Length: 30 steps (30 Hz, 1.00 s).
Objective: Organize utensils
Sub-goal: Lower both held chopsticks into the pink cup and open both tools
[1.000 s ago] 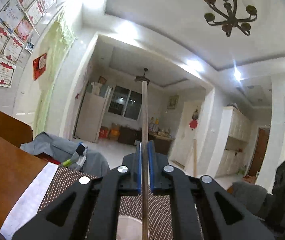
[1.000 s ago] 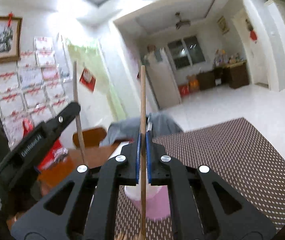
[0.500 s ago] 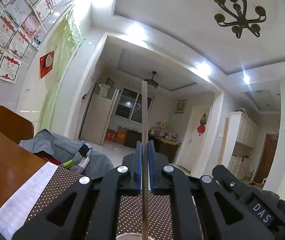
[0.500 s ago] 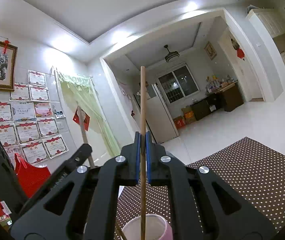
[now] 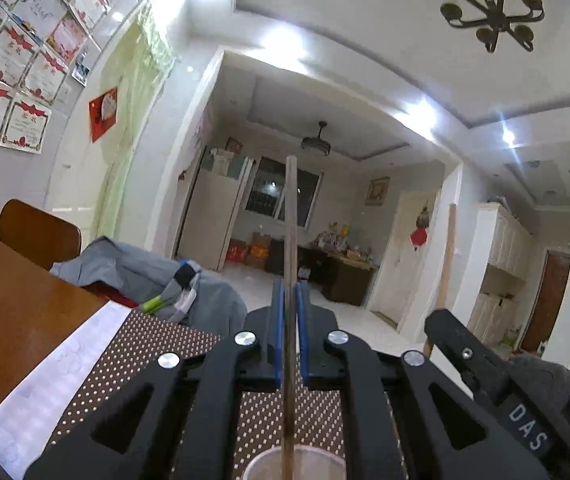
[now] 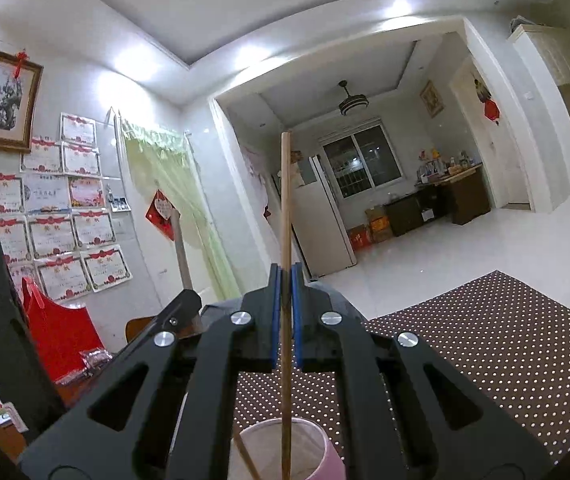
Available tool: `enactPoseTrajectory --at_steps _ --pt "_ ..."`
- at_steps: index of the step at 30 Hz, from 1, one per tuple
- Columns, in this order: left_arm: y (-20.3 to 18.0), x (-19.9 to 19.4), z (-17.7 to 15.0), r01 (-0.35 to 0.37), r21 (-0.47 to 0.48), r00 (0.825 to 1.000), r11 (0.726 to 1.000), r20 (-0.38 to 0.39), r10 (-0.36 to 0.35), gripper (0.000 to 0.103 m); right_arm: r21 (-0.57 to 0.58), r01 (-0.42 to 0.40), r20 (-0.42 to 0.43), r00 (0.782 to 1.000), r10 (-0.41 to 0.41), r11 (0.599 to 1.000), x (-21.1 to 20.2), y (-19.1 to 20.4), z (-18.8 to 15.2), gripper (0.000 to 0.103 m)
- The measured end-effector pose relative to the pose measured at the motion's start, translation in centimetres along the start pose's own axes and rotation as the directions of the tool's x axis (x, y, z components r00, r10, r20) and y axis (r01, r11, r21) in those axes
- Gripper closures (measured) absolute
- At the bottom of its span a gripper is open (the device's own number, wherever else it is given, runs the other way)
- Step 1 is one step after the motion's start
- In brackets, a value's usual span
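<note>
Left gripper point(image 5: 290, 308) is clenched on a chopstick point(image 5: 290, 240), held upright, its lower end reaching down to the rim of the cup point(image 5: 309, 464) below. Right gripper point(image 6: 283, 292) grips its own chopstick point(image 6: 285, 208) just as tight, upright too, lower end inside the pink cup point(image 6: 325, 452), where another stick point(image 6: 245, 460) leans. Cup sits on the dotted brown mat point(image 6: 485, 340), mat on the wooden table point(image 5: 9, 304). In the left view the other tool shows white letters "DAS" point(image 5: 527, 426). Certificates point(image 6: 53, 232) on the wall carry writing too small to read.
</note>
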<state>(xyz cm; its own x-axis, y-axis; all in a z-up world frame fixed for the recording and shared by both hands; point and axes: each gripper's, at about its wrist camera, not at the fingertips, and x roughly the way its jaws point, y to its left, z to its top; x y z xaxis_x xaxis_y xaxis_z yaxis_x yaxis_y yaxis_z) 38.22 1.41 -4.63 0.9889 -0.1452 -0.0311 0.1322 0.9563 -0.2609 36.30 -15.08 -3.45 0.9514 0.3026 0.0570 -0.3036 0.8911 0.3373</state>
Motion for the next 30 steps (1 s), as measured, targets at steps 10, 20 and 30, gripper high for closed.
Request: enactPoseTrajectory --at_steps 10,20,30 --pt "0.7 -2.1 0.4 -0.005 0.058 0.999 0.998 -0.053 0.009 0.074 -0.055 0.007 -0.080 0.997 -0.011 0.998 -0.5 1.2 -0.6 0.097" --pt "0.8 -4.3 0.1 -0.027 0.117 0.989 0.993 -0.141 0.043 0.061 -0.101 0.040 -0.187 0.981 -0.058 0.994 -1.3 1.9 -1.7 0.096" --pt "1.6 -8.1 0.6 -0.064 0.170 0.963 0.983 -0.248 0.106 0.059 -0.136 0.099 -0.239 0.962 -0.129 0.986 -3.3 2.3 -1.0 0.054"
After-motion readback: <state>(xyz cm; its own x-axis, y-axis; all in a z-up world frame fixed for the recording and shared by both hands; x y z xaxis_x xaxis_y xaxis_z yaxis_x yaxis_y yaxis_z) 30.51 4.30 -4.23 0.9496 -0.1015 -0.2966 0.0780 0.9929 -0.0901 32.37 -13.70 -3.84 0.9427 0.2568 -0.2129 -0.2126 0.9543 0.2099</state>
